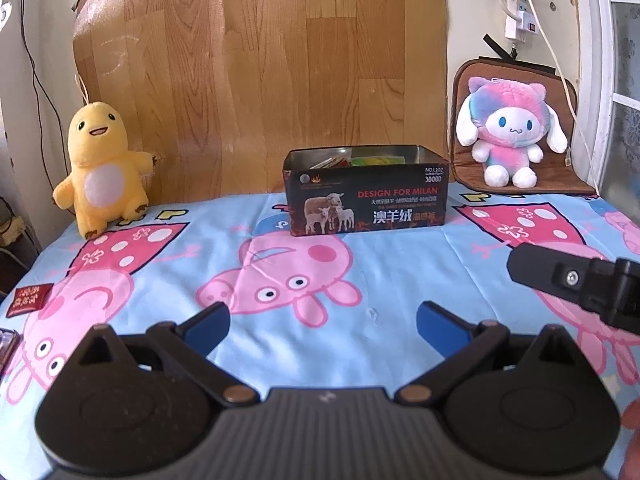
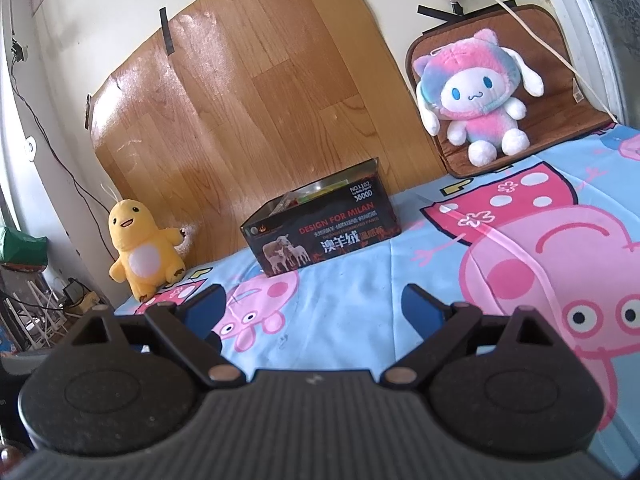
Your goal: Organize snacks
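Note:
A black tin box [image 1: 367, 192] printed with sheep stands open at the back of the bed, with snack packets [image 1: 352, 159] showing over its rim. The right wrist view has the same box [image 2: 320, 229] at centre left. A dark red snack packet [image 1: 29, 299] lies on the sheet at the far left, and another packet's corner [image 1: 7, 345] shows at the left edge. My left gripper [image 1: 322, 326] hovers open over the sheet, well short of the box, empty. My right gripper [image 2: 314, 311] is open and empty too; its black body [image 1: 580, 280] enters the left wrist view from the right.
A yellow plush [image 1: 102, 168] stands at the back left and a pink-blue plush [image 1: 506, 128] sits on a brown cushion [image 1: 560, 168] at the back right. A wood-pattern board [image 1: 260, 80] leans behind the box. Cables and a power strip [image 1: 520, 12] hang on the wall.

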A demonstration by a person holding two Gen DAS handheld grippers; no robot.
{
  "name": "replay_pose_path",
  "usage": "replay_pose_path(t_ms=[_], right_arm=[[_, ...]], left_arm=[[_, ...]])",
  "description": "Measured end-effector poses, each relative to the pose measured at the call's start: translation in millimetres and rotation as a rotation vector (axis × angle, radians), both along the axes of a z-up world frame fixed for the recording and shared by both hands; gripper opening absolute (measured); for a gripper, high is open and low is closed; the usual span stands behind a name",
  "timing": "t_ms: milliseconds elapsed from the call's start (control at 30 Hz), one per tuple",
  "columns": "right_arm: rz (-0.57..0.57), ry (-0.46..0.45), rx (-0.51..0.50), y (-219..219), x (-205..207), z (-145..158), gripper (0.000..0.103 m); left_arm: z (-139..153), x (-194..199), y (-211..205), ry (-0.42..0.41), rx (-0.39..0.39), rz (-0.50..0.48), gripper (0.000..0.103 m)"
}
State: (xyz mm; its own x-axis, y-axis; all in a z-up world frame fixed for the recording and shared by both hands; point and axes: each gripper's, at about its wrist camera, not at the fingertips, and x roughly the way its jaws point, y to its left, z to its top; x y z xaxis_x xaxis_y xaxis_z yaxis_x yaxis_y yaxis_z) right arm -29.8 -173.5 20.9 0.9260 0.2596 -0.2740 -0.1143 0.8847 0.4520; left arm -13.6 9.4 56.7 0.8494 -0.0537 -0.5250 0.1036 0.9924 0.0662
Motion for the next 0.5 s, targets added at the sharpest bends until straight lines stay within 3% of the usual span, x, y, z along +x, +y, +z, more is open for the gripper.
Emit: replay_pose_path(t_ms=[500], right_arm=[[0.004, -0.003, 0.009, -0.4, -3.2, 0.9, 0.096]], left_arm=[[7.0, -6.3, -3.4, -0.087, 0.064, 0.046, 0.103]])
